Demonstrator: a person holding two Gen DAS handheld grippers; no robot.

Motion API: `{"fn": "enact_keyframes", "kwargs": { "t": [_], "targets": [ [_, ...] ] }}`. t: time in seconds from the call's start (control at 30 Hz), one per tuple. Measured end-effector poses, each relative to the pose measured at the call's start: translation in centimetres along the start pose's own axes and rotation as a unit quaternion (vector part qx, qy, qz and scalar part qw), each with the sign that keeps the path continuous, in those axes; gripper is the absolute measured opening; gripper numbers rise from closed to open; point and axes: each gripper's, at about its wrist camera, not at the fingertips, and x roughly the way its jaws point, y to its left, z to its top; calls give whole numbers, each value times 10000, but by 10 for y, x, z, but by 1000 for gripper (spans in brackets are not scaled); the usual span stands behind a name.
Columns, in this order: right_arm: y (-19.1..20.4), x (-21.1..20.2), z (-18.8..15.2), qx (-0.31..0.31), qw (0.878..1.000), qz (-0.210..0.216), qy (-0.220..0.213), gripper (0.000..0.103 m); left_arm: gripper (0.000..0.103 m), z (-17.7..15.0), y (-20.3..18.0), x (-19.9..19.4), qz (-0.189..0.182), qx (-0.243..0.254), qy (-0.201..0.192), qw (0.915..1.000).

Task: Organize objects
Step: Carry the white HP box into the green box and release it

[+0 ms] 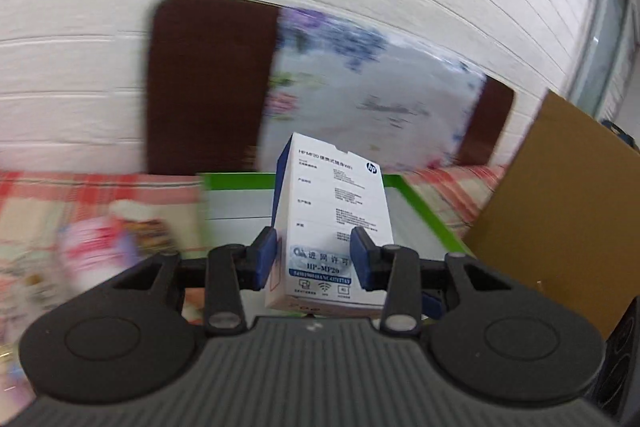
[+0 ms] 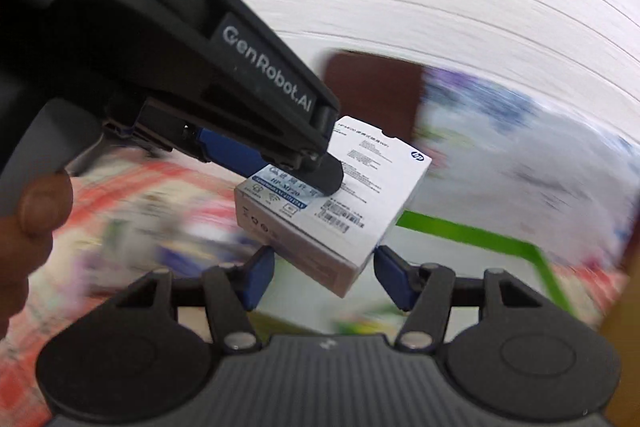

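My left gripper point(image 1: 316, 253) is shut on a white and blue HP box point(image 1: 332, 203) and holds it in the air above a green-rimmed tray point(image 1: 424, 205). In the right wrist view the same box point(image 2: 340, 203) hangs tilted, pinched by the left gripper's blue pads point(image 2: 236, 155) that reach in from the upper left. My right gripper point(image 2: 324, 277) is open just below the box, its blue pads on either side of the box's lower corner, apart from it. The green tray rim point(image 2: 480, 235) shows behind.
A brown cardboard box point(image 1: 560, 211) stands at the right. A floral pillow point(image 1: 368, 87) leans on a dark brown headboard point(image 1: 208, 83) against the white wall. Blurred colourful packages point(image 1: 96, 247) lie on the red checked cloth point(image 1: 80, 187) at left.
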Motion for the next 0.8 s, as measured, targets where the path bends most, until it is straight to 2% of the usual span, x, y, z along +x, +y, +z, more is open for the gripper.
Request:
{"fn": "enact_keyframes", "kwargs": {
  "t": [0.07, 0.1, 0.2, 0.23, 0.27, 0.3, 0.33, 0.4, 0.5, 0.63, 0.8],
  "targets": [
    [-32, 4, -6, 187, 9995, -241, 120, 57, 43, 2, -22, 30, -187, 69, 102, 9997],
    [-36, 27, -5, 280, 9988, -313, 243, 57, 43, 3, -31, 43, -244, 102, 148, 9995],
    [-69, 45, -16, 425, 9963, -557, 497, 58, 43, 0, -53, 80, -281, 272, 347, 9986],
    [-77, 51, -20, 420, 9953, -673, 561, 59, 43, -2, -58, 92, -227, 341, 460, 9981],
    [-84, 56, -24, 457, 9942, -772, 598, 64, 43, -5, -63, 103, -122, 446, 574, 9973],
    [-90, 63, -24, 609, 9927, -838, 612, 75, 43, -8, -66, 111, 53, 589, 676, 9960],
    [-97, 65, -25, 712, 9915, -885, 635, 76, 43, -11, -68, 115, 279, 734, 761, 9940],
    [-110, 65, -30, 872, 9907, -865, 588, 75, 43, -14, -67, 112, 590, 851, 825, 9912],
    [-105, 55, -31, 1045, 9905, -751, 495, 75, 44, -15, -63, 94, 842, 973, 738, 9889],
    [-86, 37, -32, 1237, 9899, -633, 278, 75, 44, -18, -56, 73, 1232, 1003, 795, 9841],
    [-59, 7, -25, 1341, 9900, -376, 201, 75, 46, -30, -41, 44, 1525, 860, 904, 9804]
  ]
}}
